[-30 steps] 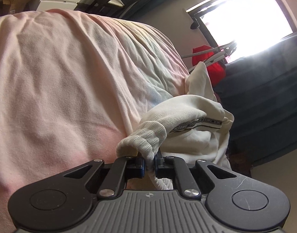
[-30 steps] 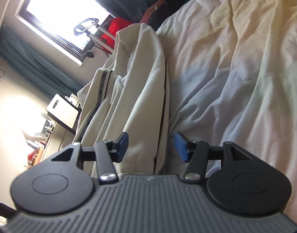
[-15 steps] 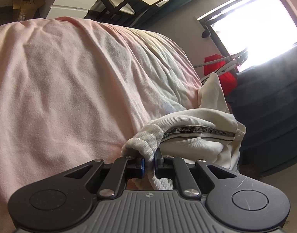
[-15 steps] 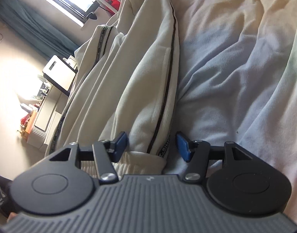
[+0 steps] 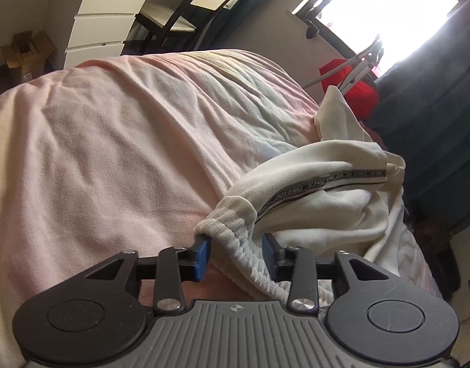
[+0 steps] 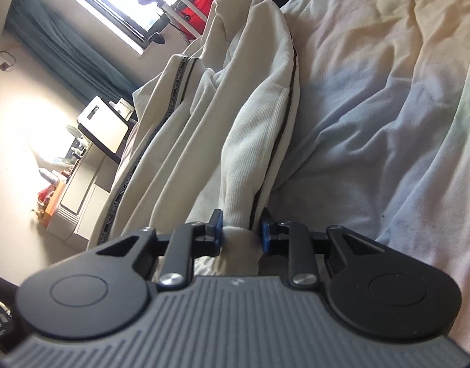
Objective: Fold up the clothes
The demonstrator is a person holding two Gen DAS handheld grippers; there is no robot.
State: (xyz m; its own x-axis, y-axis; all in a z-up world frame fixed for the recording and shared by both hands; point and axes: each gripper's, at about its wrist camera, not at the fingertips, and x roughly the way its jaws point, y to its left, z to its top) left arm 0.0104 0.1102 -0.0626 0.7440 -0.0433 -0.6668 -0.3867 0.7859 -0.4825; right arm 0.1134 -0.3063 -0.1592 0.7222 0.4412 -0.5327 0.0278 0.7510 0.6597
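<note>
My left gripper is opening, ribbed cuff lying loose between the jaws on the pink bedspread. My right gripper is closing around a bunched leg of the cream trousers, which stretch ahead toward the window. I'd pinch all layers squarely before lifting.
</note>
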